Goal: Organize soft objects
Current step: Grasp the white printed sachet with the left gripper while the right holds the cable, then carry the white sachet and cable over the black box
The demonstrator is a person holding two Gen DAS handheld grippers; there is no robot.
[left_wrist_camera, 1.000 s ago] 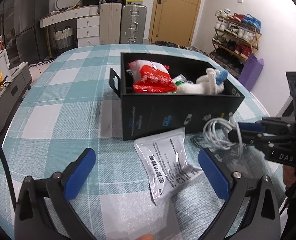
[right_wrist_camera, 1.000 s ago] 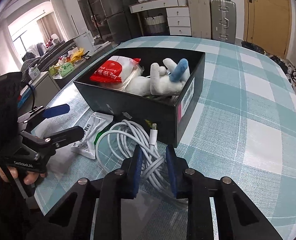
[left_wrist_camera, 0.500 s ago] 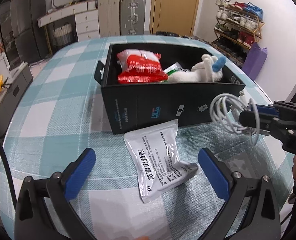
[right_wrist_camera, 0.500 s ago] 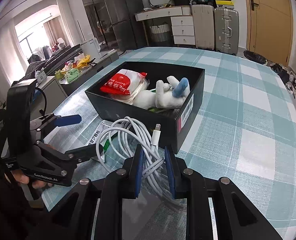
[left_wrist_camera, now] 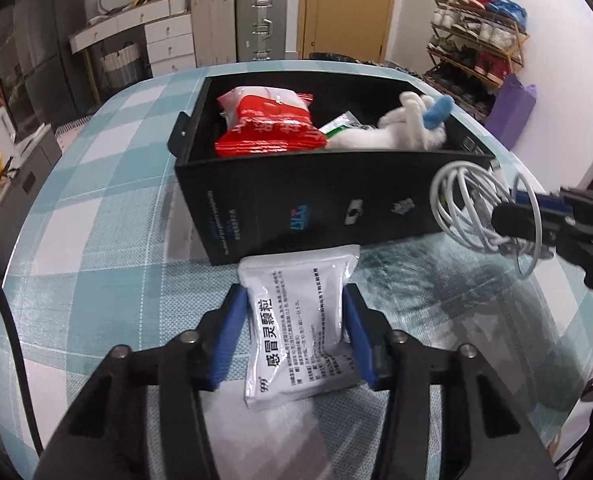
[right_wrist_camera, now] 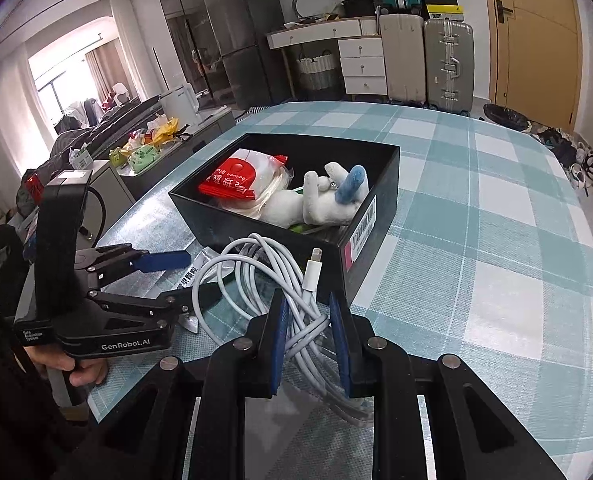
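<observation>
A black box (left_wrist_camera: 296,204) on the checked table holds a red-and-white snack bag (left_wrist_camera: 268,124), a green packet and a white plush toy with a blue ear (left_wrist_camera: 408,128). My left gripper (left_wrist_camera: 294,332) is closed on a white medicine pouch (left_wrist_camera: 296,328) lying in front of the box. My right gripper (right_wrist_camera: 308,336) is shut on a coiled white charging cable (right_wrist_camera: 264,276) and holds it lifted beside the box's near corner; the cable also shows in the left wrist view (left_wrist_camera: 472,208). The box (right_wrist_camera: 360,184) and toy (right_wrist_camera: 320,200) show in the right wrist view.
The table (right_wrist_camera: 496,220) has a teal checked cloth with a rounded edge. Suitcases (left_wrist_camera: 256,20) and drawers stand by the far wall, a shoe rack (left_wrist_camera: 476,40) at the right, and a low cabinet with clutter (right_wrist_camera: 144,152) at the left.
My left gripper has closed from wide open onto the white pouch. My right gripper has lifted the cable up beside the box.
</observation>
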